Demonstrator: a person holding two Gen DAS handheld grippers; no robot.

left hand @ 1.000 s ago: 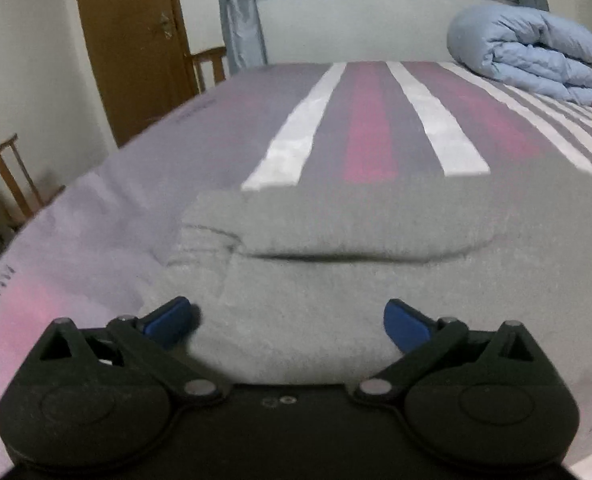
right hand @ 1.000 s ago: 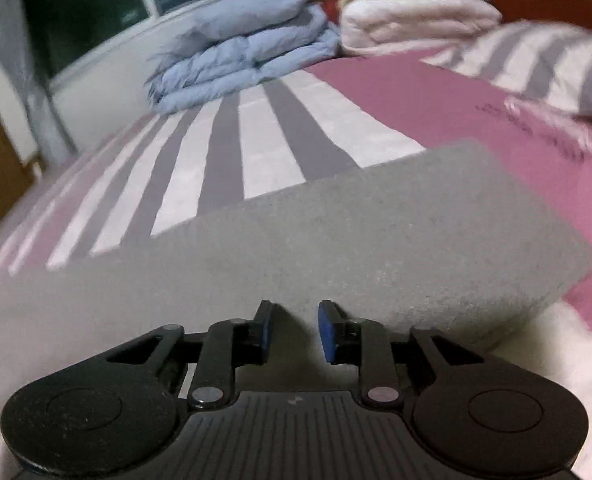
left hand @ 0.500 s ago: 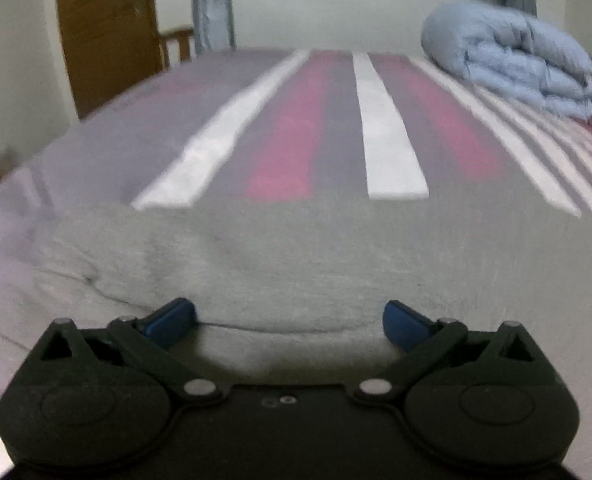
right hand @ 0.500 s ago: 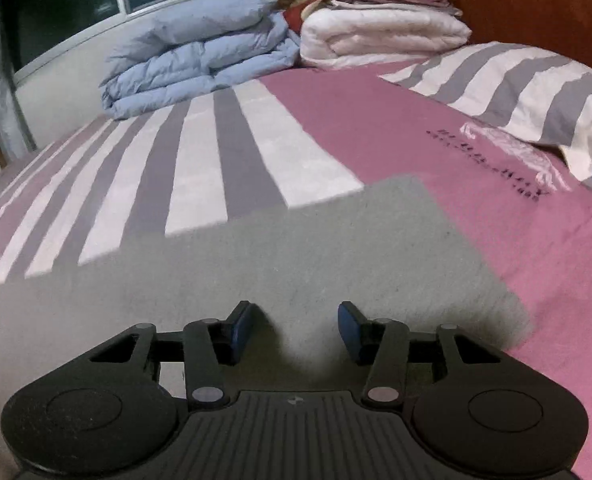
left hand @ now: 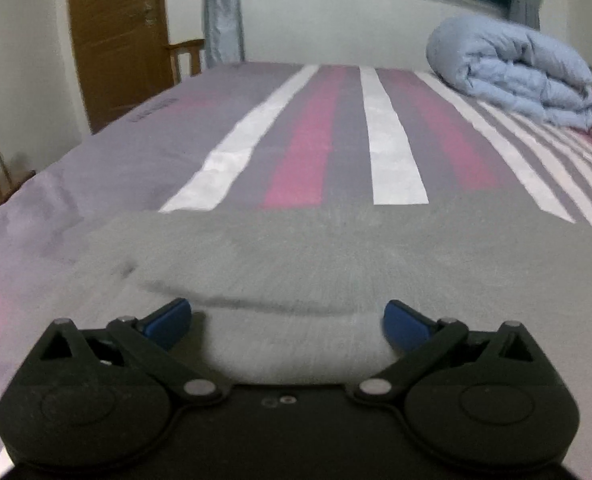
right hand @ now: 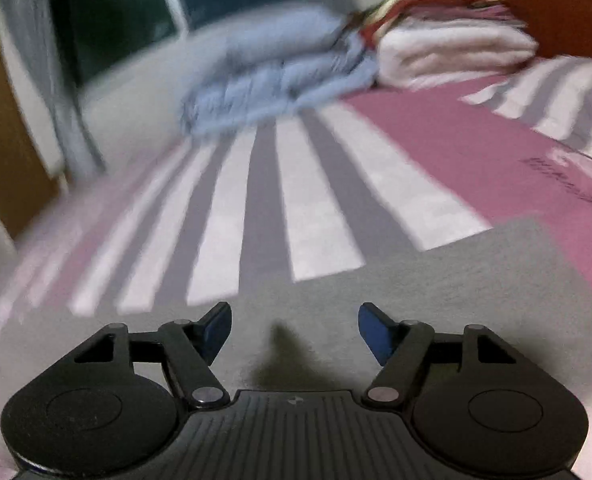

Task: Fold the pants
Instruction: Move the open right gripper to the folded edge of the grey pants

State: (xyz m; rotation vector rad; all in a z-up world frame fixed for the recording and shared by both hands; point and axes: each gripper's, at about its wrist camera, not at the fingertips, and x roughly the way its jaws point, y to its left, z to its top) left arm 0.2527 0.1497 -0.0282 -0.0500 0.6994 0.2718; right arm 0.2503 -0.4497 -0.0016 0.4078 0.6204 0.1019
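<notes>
The grey pants (left hand: 316,252) lie flat on the striped bed, folded over, with a fold edge running across just ahead of my left gripper (left hand: 287,316). That gripper is open and empty, its blue fingertips (left hand: 167,316) wide apart over the grey fabric. In the right wrist view the pants (right hand: 456,280) spread across the lower frame, their far right corner on the pink sheet. My right gripper (right hand: 293,328) is open and empty, just above the fabric. This view is motion-blurred.
The bed (left hand: 304,140) has pink, grey and white stripes. A folded blue duvet (left hand: 512,72) sits at the far right, with white and red blankets (right hand: 456,52) beside it. A wooden door (left hand: 115,36) and chairs (left hand: 183,56) stand left of the bed.
My right gripper has opened from nearly shut to wide, letting go of the pants, and has swung left. My left gripper stayed open and shifted slightly over the folded end.
</notes>
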